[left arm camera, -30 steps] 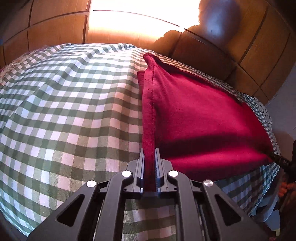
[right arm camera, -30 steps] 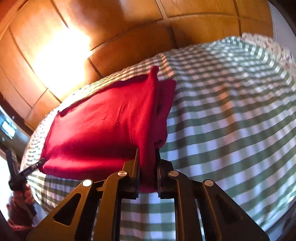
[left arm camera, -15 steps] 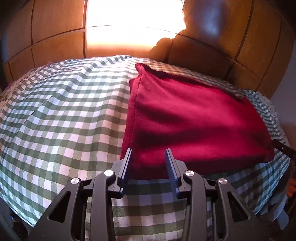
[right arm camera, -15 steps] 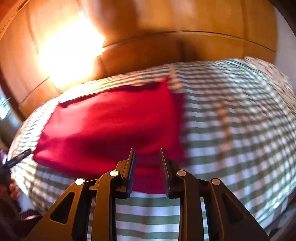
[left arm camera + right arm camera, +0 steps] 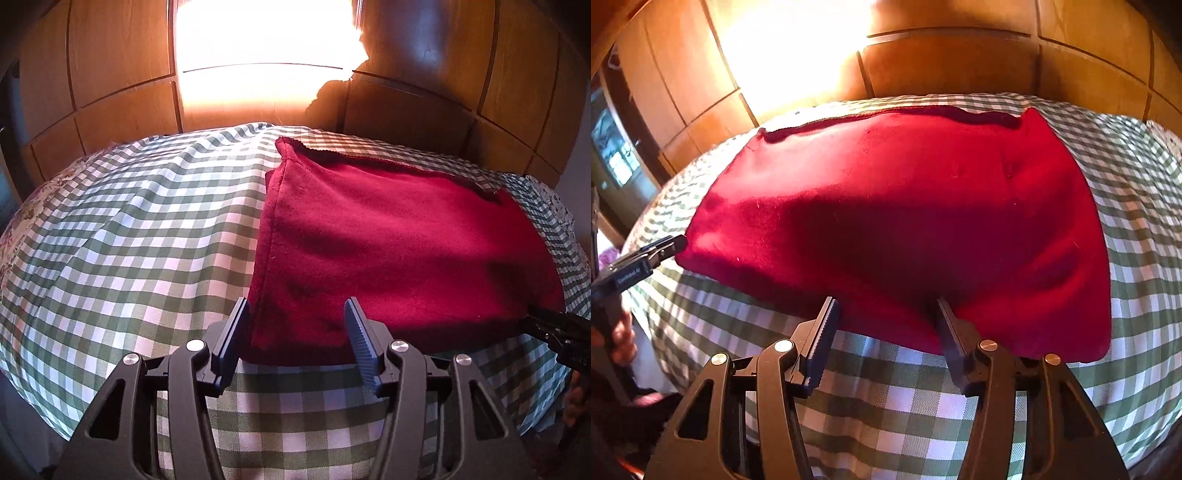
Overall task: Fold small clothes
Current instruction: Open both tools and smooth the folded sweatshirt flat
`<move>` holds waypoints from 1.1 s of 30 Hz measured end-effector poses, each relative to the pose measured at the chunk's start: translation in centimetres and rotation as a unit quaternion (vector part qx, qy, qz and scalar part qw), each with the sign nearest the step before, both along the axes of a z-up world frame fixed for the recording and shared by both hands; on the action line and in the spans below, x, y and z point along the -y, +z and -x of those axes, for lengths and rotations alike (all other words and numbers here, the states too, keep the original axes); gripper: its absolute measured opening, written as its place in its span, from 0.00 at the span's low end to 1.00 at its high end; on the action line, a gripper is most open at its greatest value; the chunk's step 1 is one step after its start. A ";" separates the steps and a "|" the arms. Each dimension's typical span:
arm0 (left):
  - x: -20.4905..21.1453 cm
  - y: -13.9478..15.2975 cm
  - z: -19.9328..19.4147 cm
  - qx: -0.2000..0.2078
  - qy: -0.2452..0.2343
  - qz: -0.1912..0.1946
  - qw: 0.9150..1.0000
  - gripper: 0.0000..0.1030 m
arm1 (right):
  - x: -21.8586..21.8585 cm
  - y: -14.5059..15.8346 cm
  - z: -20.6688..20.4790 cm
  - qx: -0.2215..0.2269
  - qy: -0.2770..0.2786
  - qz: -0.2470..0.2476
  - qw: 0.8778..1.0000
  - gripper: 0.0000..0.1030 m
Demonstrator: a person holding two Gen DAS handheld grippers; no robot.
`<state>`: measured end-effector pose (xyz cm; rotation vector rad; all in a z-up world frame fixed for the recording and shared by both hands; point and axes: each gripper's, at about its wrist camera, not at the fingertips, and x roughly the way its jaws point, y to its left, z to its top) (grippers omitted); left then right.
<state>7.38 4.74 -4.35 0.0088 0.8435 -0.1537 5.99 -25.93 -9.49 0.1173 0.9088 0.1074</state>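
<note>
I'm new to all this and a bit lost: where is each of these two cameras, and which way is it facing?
Left wrist: sits on the left gripper, looking down along its open fingers at the red cloth; the right gripper's tip shows at right.
Right wrist: sits on the right gripper, jaws open, facing the same cloth; the left gripper and a hand show at left.
Shared: cloth, checked bedcover, wooden panels.

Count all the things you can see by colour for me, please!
Red: 1, the folded red cloth
Green and white checks: 1, the checked cover
Black: 2, the left tongs and the right tongs, both open, neither pinching the cloth
Total: 4
</note>
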 end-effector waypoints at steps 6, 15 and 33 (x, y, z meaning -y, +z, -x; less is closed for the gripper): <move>0.3 0.9 -0.6 0.011 -0.004 -0.012 1.000 0.54 | 0.3 1.9 -0.1 0.025 -0.024 -0.010 0.999 0.60; 0.9 1.0 -1.5 0.009 -0.010 -0.020 1.000 0.55 | 2.8 2.4 -1.8 0.043 -0.087 -0.005 0.995 0.60; -3.0 -0.1 -14.6 -0.081 0.005 0.116 0.990 0.47 | 3.3 -0.4 -2.1 0.040 -0.088 0.000 0.995 0.76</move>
